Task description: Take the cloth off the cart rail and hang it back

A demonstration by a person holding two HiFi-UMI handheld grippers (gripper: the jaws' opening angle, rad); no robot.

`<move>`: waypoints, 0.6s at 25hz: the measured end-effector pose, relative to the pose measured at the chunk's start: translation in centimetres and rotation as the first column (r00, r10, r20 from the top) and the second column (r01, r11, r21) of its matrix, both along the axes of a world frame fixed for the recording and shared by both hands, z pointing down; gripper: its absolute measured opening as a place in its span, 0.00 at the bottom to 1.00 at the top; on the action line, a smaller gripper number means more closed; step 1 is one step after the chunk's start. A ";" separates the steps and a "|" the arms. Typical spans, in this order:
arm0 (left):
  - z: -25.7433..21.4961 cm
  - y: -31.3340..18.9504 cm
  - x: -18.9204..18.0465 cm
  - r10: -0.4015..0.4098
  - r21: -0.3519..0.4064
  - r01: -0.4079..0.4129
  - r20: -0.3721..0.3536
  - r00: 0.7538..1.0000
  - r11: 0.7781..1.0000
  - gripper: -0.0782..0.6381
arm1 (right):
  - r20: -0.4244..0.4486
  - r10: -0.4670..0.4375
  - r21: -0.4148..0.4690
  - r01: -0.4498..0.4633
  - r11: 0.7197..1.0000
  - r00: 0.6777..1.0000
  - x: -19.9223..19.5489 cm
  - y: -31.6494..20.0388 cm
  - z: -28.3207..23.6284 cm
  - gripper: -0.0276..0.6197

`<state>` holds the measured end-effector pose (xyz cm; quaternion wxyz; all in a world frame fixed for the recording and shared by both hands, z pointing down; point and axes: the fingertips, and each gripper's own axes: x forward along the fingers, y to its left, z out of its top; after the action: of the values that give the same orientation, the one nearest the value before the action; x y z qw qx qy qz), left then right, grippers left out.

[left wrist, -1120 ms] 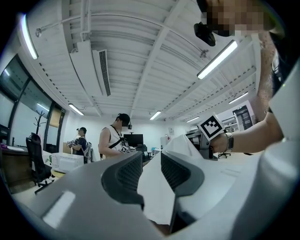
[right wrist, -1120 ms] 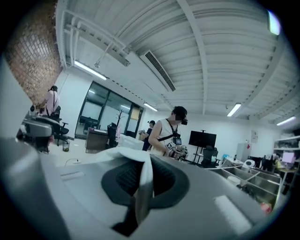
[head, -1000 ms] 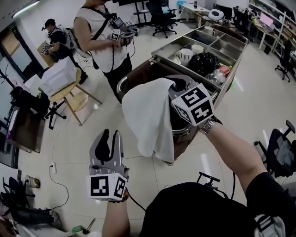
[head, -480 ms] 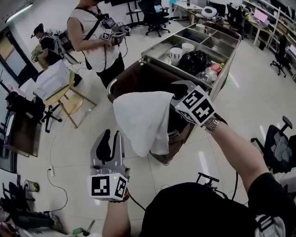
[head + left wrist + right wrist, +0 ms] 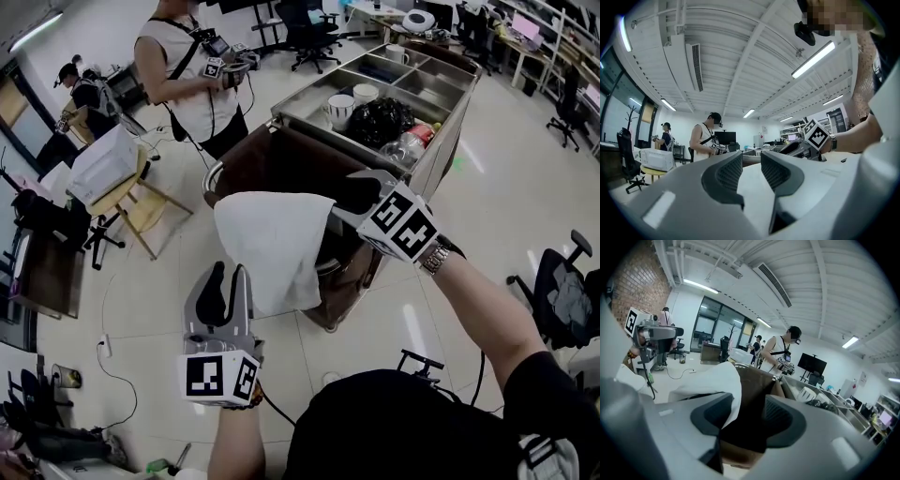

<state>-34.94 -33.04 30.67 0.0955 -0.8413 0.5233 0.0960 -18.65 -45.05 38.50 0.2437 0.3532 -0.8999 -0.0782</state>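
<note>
I reckon the hanging is nearly done: the cloth (image 5: 272, 248) drapes over the cart rail (image 5: 214, 180), my right gripper (image 5: 352, 192) beside the rail has just been opening its jaws, with the cloth's edge loose between them, and my left gripper (image 5: 225, 274) waits below the rail, jaws apart and empty.

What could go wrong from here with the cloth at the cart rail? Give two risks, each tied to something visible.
1. The right gripper jaws have just been opening, yet an edge of the white cloth lies between them; drawing back could drag it off the cart rail.
2. Much of the cloth hangs down the near side, so it may slide to the floor.
</note>
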 end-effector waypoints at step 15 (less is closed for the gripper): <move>0.3 3.0 8.1 -0.008 -0.015 0.009 0.043 0.999 1.000 0.28 | 0.190 -0.117 0.077 0.104 0.992 0.975 4.2 7.1 -4.0 0.34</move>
<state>-26.88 -30.05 30.98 0.1006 -0.8416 0.5255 0.0735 -14.48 -37.94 34.47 0.1380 0.3165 -0.9345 -0.0869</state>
